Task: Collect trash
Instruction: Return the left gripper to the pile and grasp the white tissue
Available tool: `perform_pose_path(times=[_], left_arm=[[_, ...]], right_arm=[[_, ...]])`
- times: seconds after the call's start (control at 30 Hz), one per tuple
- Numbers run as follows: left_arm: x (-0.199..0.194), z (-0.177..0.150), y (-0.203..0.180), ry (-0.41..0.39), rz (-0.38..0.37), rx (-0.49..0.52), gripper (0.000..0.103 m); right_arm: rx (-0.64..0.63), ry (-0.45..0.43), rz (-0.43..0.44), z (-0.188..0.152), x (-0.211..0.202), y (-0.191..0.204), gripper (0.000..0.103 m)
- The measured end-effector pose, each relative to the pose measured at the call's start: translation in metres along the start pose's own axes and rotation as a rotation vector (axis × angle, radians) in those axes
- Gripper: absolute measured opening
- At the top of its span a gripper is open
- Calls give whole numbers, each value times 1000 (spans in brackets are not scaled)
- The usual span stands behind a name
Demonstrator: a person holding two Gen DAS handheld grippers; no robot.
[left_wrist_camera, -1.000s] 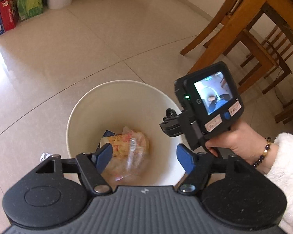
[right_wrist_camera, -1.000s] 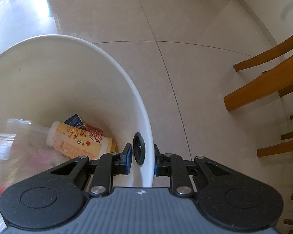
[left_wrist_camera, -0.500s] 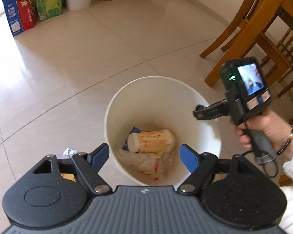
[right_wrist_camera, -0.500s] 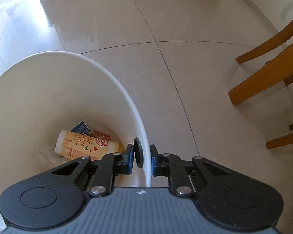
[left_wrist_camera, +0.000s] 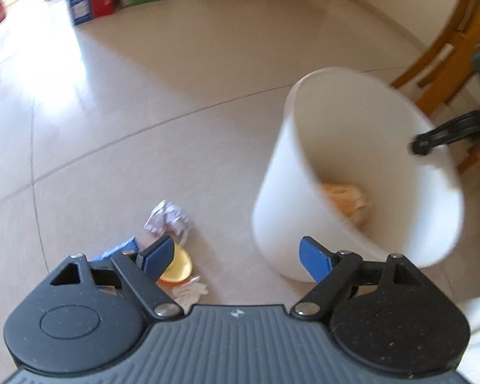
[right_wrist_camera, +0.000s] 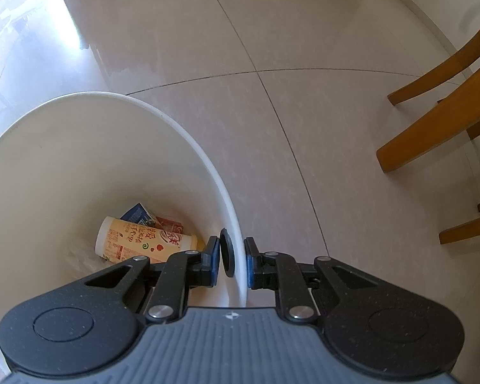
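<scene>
Inside my white bin (right_wrist_camera: 80,172) an orange cup (right_wrist_camera: 144,240) lies sideways, base pointing right; right fingers (right_wrist_camera: 212,257) pinch the rim, left fingers (left_wrist_camera: 158,252) spread, empty.

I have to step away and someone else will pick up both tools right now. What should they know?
Right tool: shut on the rim of the white bin.
Left tool: open, empty, over the floor beside the bin.
Done: a printed cup and cartons lie inside the bin.
Left: crumpled paper, an orange piece, a blue carton and white scraps on the floor, close to the left tool.
</scene>
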State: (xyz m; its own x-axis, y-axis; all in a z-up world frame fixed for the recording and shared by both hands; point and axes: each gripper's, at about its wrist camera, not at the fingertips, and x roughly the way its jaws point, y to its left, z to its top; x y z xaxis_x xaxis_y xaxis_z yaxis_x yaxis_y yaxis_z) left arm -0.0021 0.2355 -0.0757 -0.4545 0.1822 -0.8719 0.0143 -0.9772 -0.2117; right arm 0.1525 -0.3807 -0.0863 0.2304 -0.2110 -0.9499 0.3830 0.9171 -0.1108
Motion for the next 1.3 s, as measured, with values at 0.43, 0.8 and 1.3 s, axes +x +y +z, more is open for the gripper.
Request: perform_pose_path(times=[0.43,0.8,1.3], left_arm=[[102,-84,25,1,185,-66,87],[155,-118,35,-36,263,-220,85],[178,-116,47,-38,284,-323,59]], right_arm=[[-43,-23,-19,-5,-2,5,19],[-38,-30,5,-5,-3,1,18],[-41,-30,5,-8,-3,1,18]])
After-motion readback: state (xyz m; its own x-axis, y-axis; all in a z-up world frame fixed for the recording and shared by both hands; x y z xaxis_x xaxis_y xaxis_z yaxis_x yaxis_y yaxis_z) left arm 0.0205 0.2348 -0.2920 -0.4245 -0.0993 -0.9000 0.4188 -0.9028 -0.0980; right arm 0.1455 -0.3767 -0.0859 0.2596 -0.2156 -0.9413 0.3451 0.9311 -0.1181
